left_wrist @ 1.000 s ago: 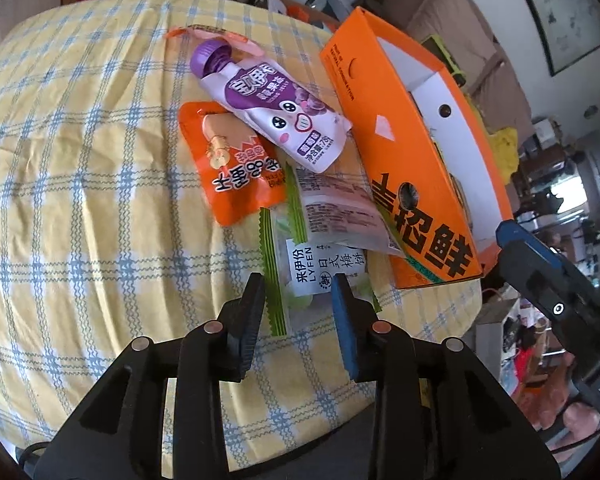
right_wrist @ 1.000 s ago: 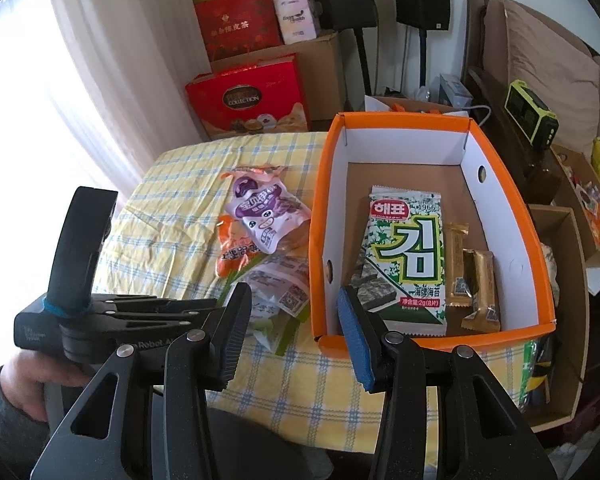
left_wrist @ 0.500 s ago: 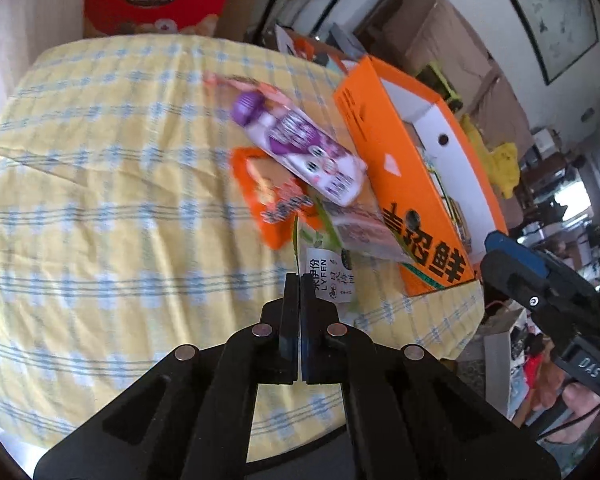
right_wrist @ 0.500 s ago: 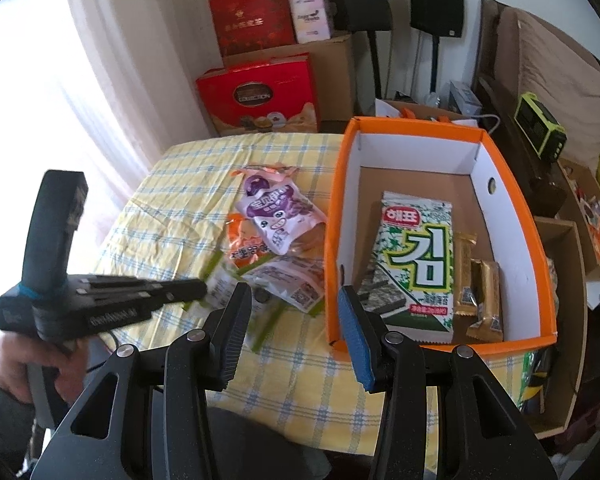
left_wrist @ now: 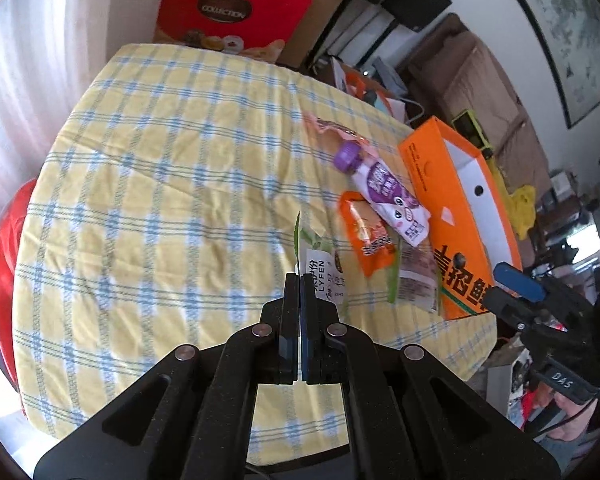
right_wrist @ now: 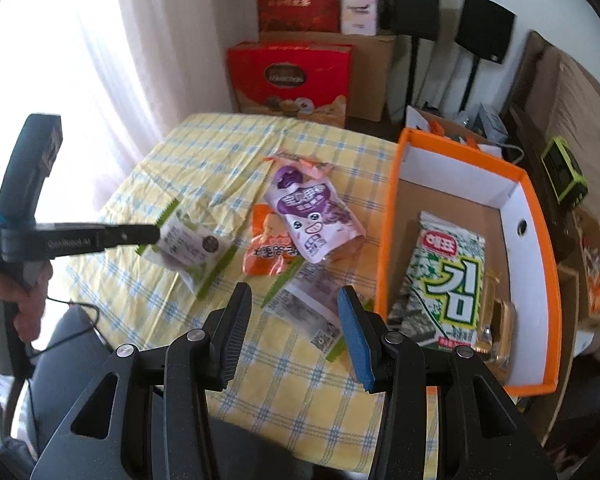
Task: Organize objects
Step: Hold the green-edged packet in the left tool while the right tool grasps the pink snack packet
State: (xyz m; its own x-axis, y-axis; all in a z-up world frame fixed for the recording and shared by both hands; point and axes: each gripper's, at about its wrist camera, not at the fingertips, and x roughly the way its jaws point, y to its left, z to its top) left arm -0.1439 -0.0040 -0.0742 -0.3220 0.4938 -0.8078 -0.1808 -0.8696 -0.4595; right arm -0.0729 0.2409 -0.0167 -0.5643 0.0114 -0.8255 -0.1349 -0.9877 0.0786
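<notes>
- Snack pouches [right_wrist: 312, 216] are laid on the counter [right_wrist: 204, 160], left of the box [right_wrist: 540, 280].
- A seaweed pack [right_wrist: 448, 280] is placed in the box.

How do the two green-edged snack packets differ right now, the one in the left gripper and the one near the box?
The held packet is pinched at one edge by the shut left gripper and lifted off the tablecloth; the loose packet lies flat on it beside the orange box. The held packet is clear of other snacks; the loose packet is partly under the orange pouch. Both have green serrated edges and white labels.
</notes>
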